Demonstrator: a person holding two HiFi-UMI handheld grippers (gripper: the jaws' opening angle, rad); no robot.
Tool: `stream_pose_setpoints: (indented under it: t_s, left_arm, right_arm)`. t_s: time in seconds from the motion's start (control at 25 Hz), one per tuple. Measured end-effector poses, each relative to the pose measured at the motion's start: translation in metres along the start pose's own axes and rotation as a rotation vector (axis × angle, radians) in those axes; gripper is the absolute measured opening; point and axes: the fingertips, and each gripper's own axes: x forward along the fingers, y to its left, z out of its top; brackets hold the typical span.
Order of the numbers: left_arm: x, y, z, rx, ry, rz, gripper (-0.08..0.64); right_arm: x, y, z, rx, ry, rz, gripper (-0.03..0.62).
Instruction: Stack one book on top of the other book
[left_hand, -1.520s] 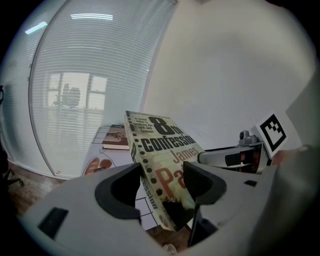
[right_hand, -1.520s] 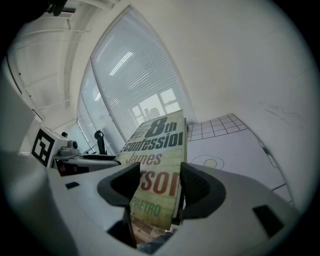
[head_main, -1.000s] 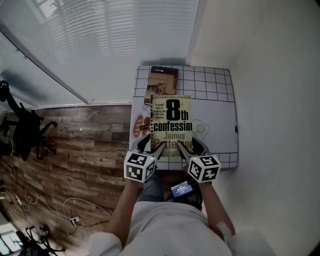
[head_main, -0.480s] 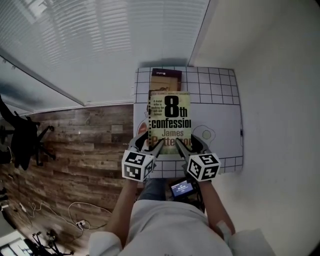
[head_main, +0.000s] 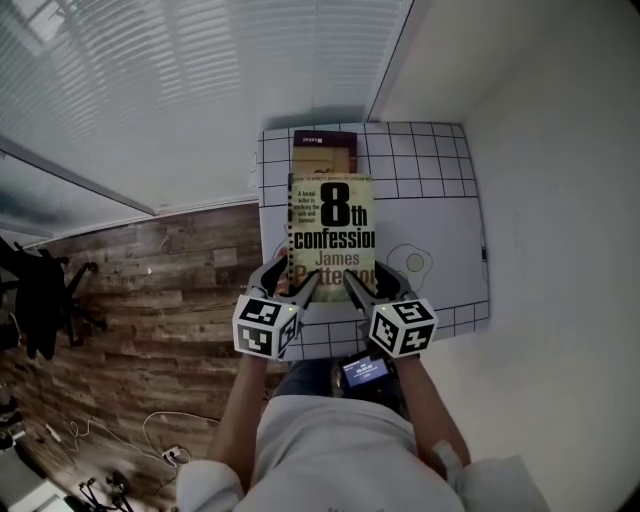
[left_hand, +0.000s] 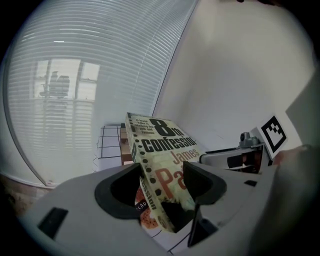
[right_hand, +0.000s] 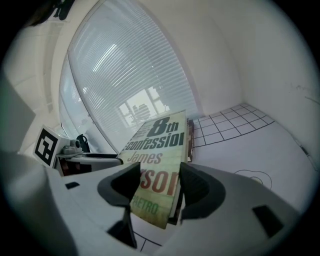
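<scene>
A yellow-green paperback, "8th confession" (head_main: 332, 235), hangs tilted above the white gridded table (head_main: 430, 190). My left gripper (head_main: 303, 288) is shut on its near left corner and my right gripper (head_main: 358, 287) on its near right corner. In the left gripper view the paperback (left_hand: 160, 145) runs between the black pads, with the brown book (left_hand: 125, 146) beyond on the table. In the right gripper view the paperback (right_hand: 157, 145) sits between the jaws. The brown book (head_main: 324, 150) lies flat at the table's far edge, its near part hidden under the paperback.
A fried-egg drawing (head_main: 412, 262) marks the table to the right of the books. A window with blinds (head_main: 200, 80) stands behind the table and a white wall (head_main: 560, 200) to the right. Wooden floor (head_main: 150, 290) with an office chair (head_main: 40, 300) lies left.
Both grippers have carried the paperback away from me toward the table's far edge. It now covers more of the brown book.
</scene>
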Motion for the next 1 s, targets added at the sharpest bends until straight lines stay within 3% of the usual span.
stream_pose_setpoints:
  t_s: [1.0]
  left_arm:
    - [0.068,0.054,0.028,-0.046,0.061,-0.001,0.27]
  right_arm:
    - [0.071,-0.035,0.032,-0.024,0.079,0.017,0.249]
